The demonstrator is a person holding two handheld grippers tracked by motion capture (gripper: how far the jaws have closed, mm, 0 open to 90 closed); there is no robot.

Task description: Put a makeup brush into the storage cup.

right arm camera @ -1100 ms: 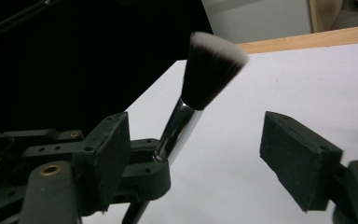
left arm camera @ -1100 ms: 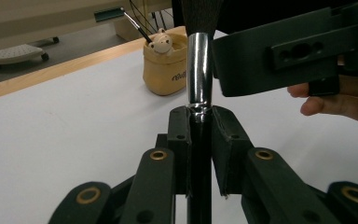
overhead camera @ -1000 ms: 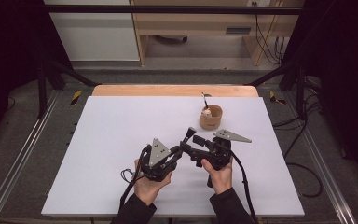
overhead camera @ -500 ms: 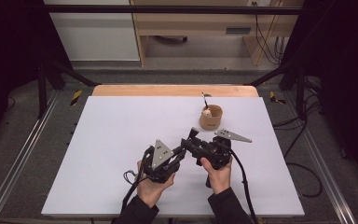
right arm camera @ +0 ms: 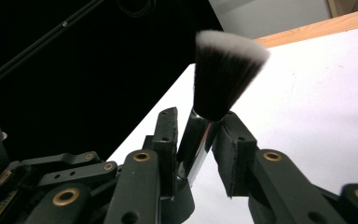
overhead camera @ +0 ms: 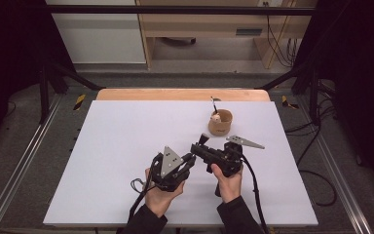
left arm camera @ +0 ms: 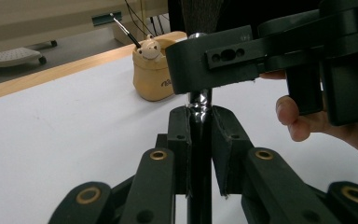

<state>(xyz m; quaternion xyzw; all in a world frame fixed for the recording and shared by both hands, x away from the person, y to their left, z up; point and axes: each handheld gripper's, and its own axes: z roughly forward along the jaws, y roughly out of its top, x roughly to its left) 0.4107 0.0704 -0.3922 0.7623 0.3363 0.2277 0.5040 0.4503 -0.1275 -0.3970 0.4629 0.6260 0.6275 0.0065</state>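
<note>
Handoff time: left hand-held gripper [left arm camera: 200, 135] is clamped tight on the makeup brush [right arm camera: 223, 74] handle, near the desk's [overhead camera: 126, 146] middle. Right hand-held gripper [right arm camera: 198, 140] has just been closing around the ferrule, probably to carry it to the bear cup [overhead camera: 220, 122].
</note>
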